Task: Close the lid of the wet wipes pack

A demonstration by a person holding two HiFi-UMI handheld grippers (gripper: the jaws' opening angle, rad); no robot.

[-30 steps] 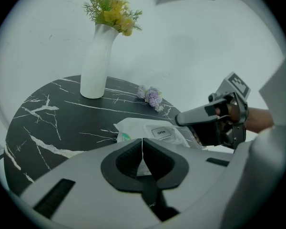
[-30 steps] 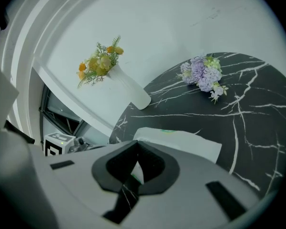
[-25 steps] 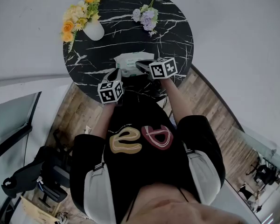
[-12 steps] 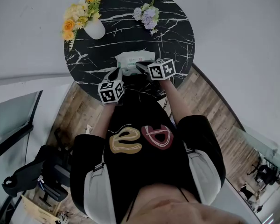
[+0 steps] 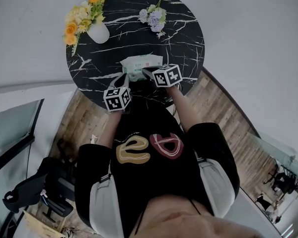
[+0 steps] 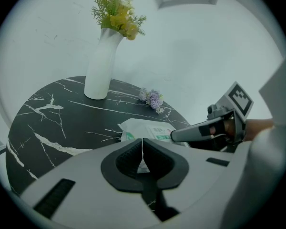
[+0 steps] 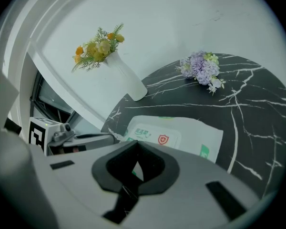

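The white and green wet wipes pack (image 5: 141, 63) lies flat near the front edge of the round black marble table (image 5: 184, 38). In the right gripper view its lid (image 7: 152, 135) rests flat on the pack (image 7: 190, 137). My left gripper (image 5: 124, 77) is shut and empty, just off the pack's near left corner. My right gripper (image 5: 145, 71) is shut and empty too, its tip at the pack's near right edge. From the left gripper view, the shut left gripper (image 6: 142, 140) points at the pack (image 6: 148, 128), with the right gripper (image 6: 200, 130) beside it.
A white vase of yellow and orange flowers (image 5: 98, 32) stands at the table's back left. A small purple flower bunch (image 5: 154, 18) lies at the back. The table edge runs right under both grippers, with wooden floor (image 5: 223, 113) below.
My right gripper has shifted slightly left and back toward the table's front edge. The left gripper and the pack have stayed put.
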